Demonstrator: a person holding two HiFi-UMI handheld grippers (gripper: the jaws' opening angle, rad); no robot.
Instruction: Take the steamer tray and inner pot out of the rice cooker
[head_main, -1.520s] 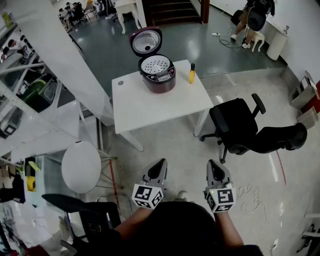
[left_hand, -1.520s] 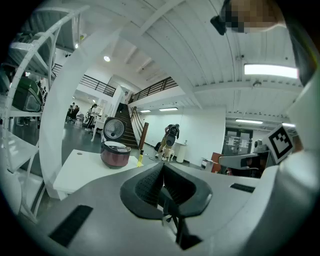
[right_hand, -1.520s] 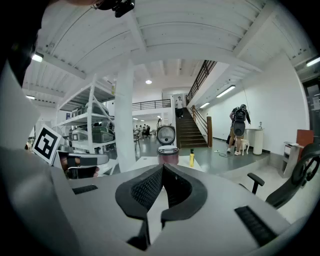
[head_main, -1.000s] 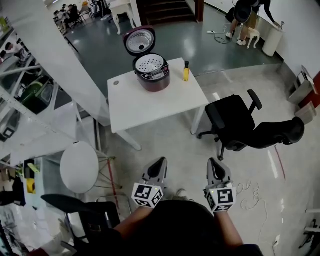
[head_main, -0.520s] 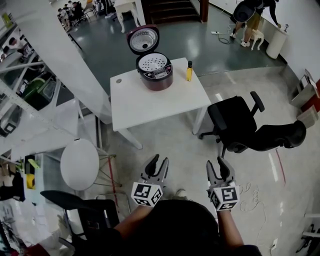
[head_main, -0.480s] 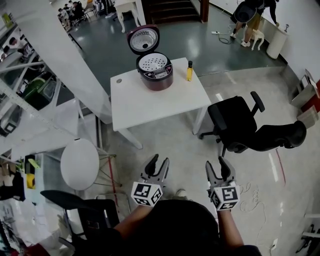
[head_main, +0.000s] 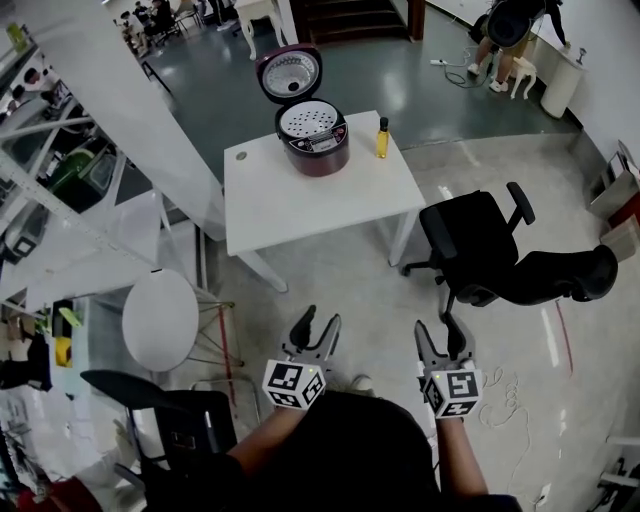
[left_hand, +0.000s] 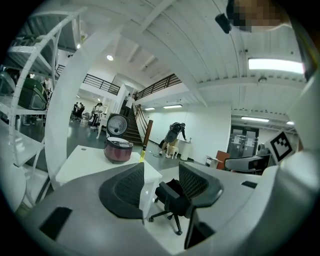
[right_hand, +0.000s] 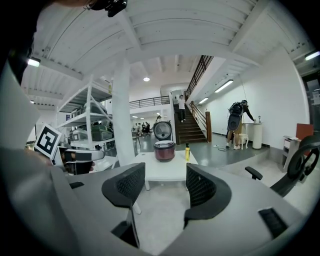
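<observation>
A white rectangular surface (head_main: 320, 205) stands on the pale floor well ahead of the person. A black office chair (head_main: 478, 245) is off its right corner, and a round white stool (head_main: 160, 320) stands nearer on the left. At the far edge of the surface sits the dark red rice cooker (head_main: 318, 148), its lid (head_main: 290, 72) swung up and back. The perforated steamer tray (head_main: 312, 119) lies in the cooker's mouth and hides the inner pot beneath it. Close in front of the person, well apart from the surface, the left tool (head_main: 318, 322) and the right tool (head_main: 438, 326) are held side by side, pointing toward the cooker. Both are released: the 2 jaws of each have just been opening and stand wide apart with nothing between them, only the distant room showing in the gap. A small yellow bottle (head_main: 382, 138) stands upright just right of the cooker.
</observation>
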